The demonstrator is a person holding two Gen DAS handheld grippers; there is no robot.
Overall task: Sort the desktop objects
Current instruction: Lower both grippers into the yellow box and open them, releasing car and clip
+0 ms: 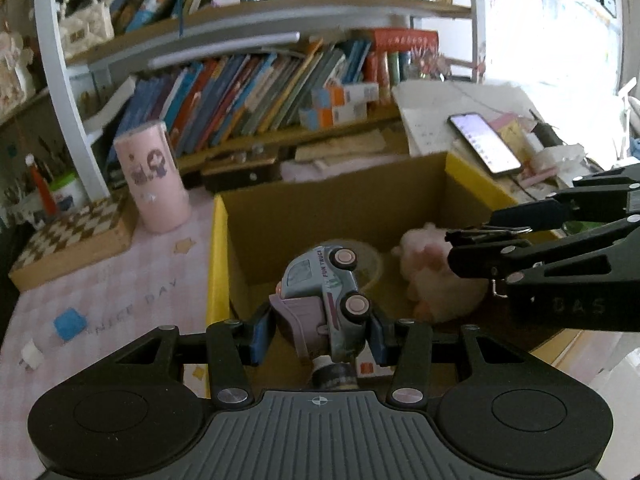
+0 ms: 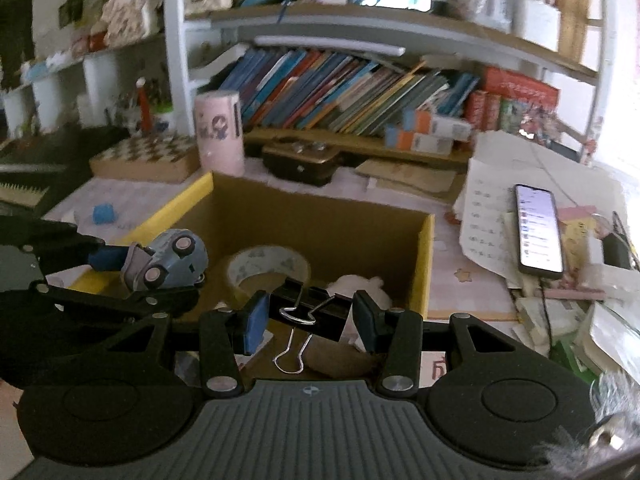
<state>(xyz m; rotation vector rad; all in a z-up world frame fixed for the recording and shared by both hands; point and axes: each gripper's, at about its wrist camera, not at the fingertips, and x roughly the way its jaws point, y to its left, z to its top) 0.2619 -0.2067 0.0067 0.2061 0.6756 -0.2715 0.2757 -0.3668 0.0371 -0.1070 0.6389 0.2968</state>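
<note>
Over the cardboard box [image 1: 332, 204] my left gripper [image 1: 320, 332] clamps the light, slippery toy truck [image 1: 324, 292] across its sides, my right gripper [image 2: 308, 312] pinching the stiff binder clip [image 2: 304, 304].

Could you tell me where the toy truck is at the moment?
The toy truck is clamped in the left gripper, held over the cardboard box near its yellow left edge.

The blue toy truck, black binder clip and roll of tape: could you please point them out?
Blue toy truck [image 1: 326, 288], left wrist view, its side.
Black binder clip [image 2: 308, 306], right wrist view, its body.
Roll of tape [image 2: 266, 266], right wrist view, its top rim.
</note>
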